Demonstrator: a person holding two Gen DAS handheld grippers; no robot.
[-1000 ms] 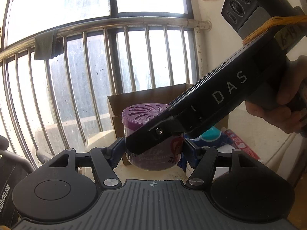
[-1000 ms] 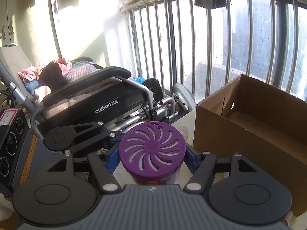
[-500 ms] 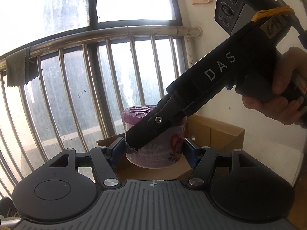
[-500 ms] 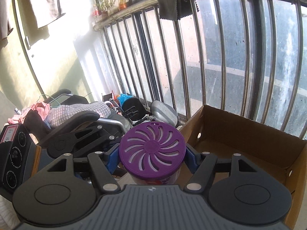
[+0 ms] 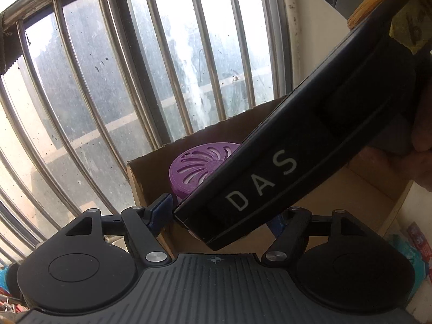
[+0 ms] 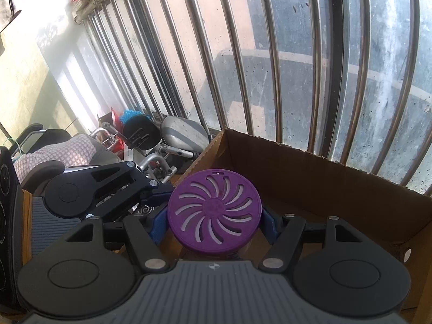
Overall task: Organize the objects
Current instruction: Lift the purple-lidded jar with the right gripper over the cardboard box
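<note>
Purple-lidded air freshener jar (image 6: pixel 214 212) sits right between the blue pads of my right gripper (image 6: pixel 213 222), one pad (image 6: pixel 158 224) tight against its left side and the other against its right, so I'm pinching it by the body just under the vented lid. It hangs over the open cardboard box (image 6: pixel 337 186), near the box's left wall, with the brown floor of the box showing below and to the right. Behind the box runs the barred window railing (image 6: pixel 243 81), glass dusty and bright.

From my left gripper (image 5: pixel 220 216) the same jar (image 5: pixel 199 167) shows inside the box (image 5: pixel 137 178), but the black body of my right-hand tool (image 5: pixel 270 183) crosses in front and hides most of it. My left jaws are opening; the left blue pad (image 5: pixel 160 210) stands clear of the jar's side, and the right pad is mostly hidden behind the other tool, so I can't quite tell whether it touches anything. A hand (image 5: pixel 421 145) grips that tool at the right edge.

Off to the left, a folded wheelchair (image 6: pixel 81 156) is parked along the railing.
</note>
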